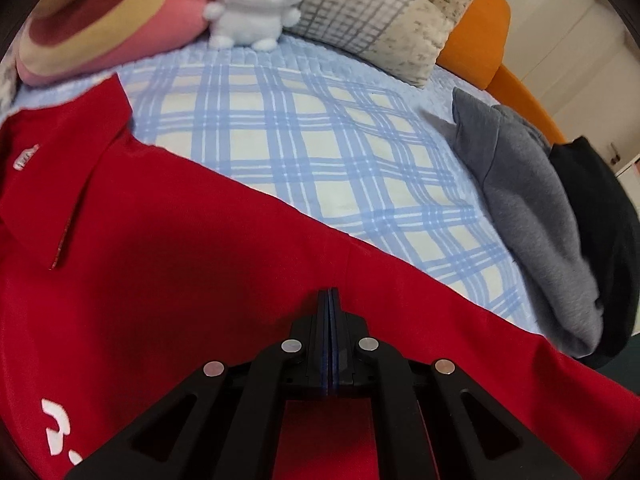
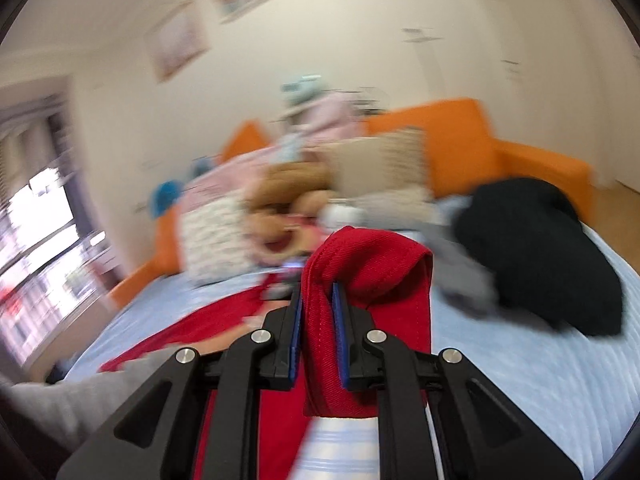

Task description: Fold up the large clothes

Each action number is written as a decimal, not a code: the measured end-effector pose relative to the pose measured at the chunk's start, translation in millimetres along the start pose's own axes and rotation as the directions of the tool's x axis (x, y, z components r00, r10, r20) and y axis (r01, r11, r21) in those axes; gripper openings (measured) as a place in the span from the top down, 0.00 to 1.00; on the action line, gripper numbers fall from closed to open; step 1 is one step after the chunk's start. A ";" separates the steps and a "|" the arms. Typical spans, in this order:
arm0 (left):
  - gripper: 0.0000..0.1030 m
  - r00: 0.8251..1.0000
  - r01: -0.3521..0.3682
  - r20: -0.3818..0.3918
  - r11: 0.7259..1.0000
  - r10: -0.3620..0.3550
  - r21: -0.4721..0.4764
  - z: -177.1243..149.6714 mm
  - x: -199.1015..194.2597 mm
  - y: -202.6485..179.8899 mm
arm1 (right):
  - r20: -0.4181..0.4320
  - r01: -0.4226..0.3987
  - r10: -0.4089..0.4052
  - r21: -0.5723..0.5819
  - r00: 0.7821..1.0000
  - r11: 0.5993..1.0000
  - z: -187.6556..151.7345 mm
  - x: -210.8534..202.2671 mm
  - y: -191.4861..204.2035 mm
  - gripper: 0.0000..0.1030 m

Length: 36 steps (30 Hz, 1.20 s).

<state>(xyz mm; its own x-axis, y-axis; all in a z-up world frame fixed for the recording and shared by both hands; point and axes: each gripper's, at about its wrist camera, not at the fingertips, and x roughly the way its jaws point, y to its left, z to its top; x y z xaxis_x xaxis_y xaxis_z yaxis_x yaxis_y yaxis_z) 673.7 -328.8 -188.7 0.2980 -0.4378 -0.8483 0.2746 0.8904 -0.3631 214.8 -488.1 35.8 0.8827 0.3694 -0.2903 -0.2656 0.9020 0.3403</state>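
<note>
Gripping a bunched ribbed edge of the red shirt (image 2: pixel 352 280) in my right gripper (image 2: pixel 316 308), I have both blue pads pressed onto the fold, and the cloth hangs down from them towards the bed (image 2: pixel 540 380). My left gripper (image 1: pixel 329 300) is clenched tight with its tips down on the shirt's upper edge, near what looks like a sleeve seam; I cannot tell whether any cloth is actually pinched between the pads.

The shirt (image 1: pixel 160 280) lies spread over the near left of the checked blue bedcover (image 1: pixel 320 140). Its collar (image 1: pixel 68 152) sits at the far left, and the long axis runs from there down to the near right, with white lettering (image 1: pixel 60 428) at the near left.

Risks from here: the right wrist view is badly smeared, so I'd guess that hand is moving fast. A thick bunched hold like this could slip out of the pads, or drag the whole shirt askew if the left side isn't truly anchored. The grey garment (image 1: pixel 532 216) and the black one (image 1: pixel 592 240) lie at the right, near enough for a swinging hem to catch and tangle with them.
</note>
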 end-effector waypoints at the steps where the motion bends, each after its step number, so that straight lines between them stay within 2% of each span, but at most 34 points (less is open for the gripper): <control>1: 0.94 1.000 0.021 -0.008 1.000 -0.021 -0.007 1.1 -0.5 2.9 | -0.019 -0.053 0.052 -0.033 0.998 0.998 5.1 7.4 19.6 0.86; 4: 0.94 0.996 0.082 -0.026 0.996 -0.083 -0.039 3.9 -2.1 12.6 | -0.094 -0.204 0.195 -0.099 0.976 0.974 13.7 25.3 68.7 0.86; 7: 0.94 0.989 0.139 -0.043 0.987 -0.142 -0.076 5.9 -3.2 25.4 | -0.185 -0.339 0.310 -0.159 0.933 0.927 11.2 39.8 117.5 0.86; 10: 0.94 0.980 0.185 -0.054 0.978 -0.191 -0.097 7.3 -4.3 38.0 | -0.292 -0.432 0.367 -0.204 0.883 0.878 -5.0 54.2 158.5 0.86; 14: 0.94 0.978 0.192 -0.073 0.979 -0.197 -0.063 7.9 -6.3 45.4 | -0.469 -0.505 0.372 -0.196 0.801 0.841 -43.9 82.1 186.6 0.86; 15: 0.94 0.977 0.195 -0.076 0.980 -0.198 -0.051 7.9 -7.4 47.3 | -0.524 -0.519 0.358 -0.197 0.773 0.832 -60.1 90.5 192.0 0.86; 17: 0.94 0.977 0.198 -0.081 0.980 -0.200 -0.034 7.9 -7.9 48.3 | -0.584 -0.528 0.337 -0.190 0.738 0.828 -83.9 98.7 187.4 0.86; 18: 0.94 0.977 0.194 -0.083 0.981 -0.196 -0.026 8.0 -8.0 48.9 | -0.623 -0.540 0.335 -0.168 0.707 0.825 -99.3 105.5 186.6 0.86; 19: 0.94 0.977 0.192 -0.087 0.981 -0.193 -0.018 8.4 -7.7 49.2 | -0.649 -0.546 0.335 -0.149 0.683 0.824 -113.0 111.7 186.3 0.86; 20: 0.94 0.977 0.193 -0.088 0.981 -0.194 -0.016 8.9 -7.6 49.9 | -0.662 -0.548 0.338 -0.132 0.669 0.826 -125.8 114.2 187.3 0.86; 21: 0.94 0.977 0.192 -0.086 0.981 -0.193 -0.018 9.5 -7.4 51.7 | -0.684 -0.555 0.352 -0.094 0.639 0.827 -141.1 121.1 189.2 0.86; 25: 0.94 0.979 0.190 -0.077 0.982 -0.190 -0.012 9.6 -9.3 55.1 | -0.742 -0.562 0.331 -0.073 0.583 0.824 -197.0 134.5 195.2 0.85; 29: 0.94 0.981 0.186 -0.048 0.982 -0.187 -0.027 9.6 -14.5 68.4 | -0.778 -0.543 0.310 -0.048 0.547 0.838 -238.4 145.5 191.4 0.85; 30: 0.94 0.981 0.189 -0.043 0.981 -0.191 -0.036 9.8 -14.8 71.1 | -0.782 -0.543 0.299 -0.059 0.546 0.838 -248.0 144.8 191.6 0.85; 32: 0.94 0.981 0.188 -0.027 0.980 -0.190 -0.059 10.7 -15.9 79.5 | -0.775 -0.545 0.283 -0.092 0.564 0.833 -258.5 136.5 194.2 0.85; 36: 0.94 0.984 0.177 -0.001 0.981 -0.178 -0.080 10.0 -19.4 86.4 | -0.765 -0.533 0.272 -0.108 0.583 0.839 -259.1 144.0 194.5 0.85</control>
<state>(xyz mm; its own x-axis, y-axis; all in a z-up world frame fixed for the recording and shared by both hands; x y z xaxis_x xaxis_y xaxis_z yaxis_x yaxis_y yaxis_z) 700.8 -244.6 -199.7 0.2435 -0.5890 -0.7706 0.2491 0.8058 -0.5372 189.8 -201.6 -171.5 0.1458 0.6319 -0.7612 -0.7350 0.5842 0.3442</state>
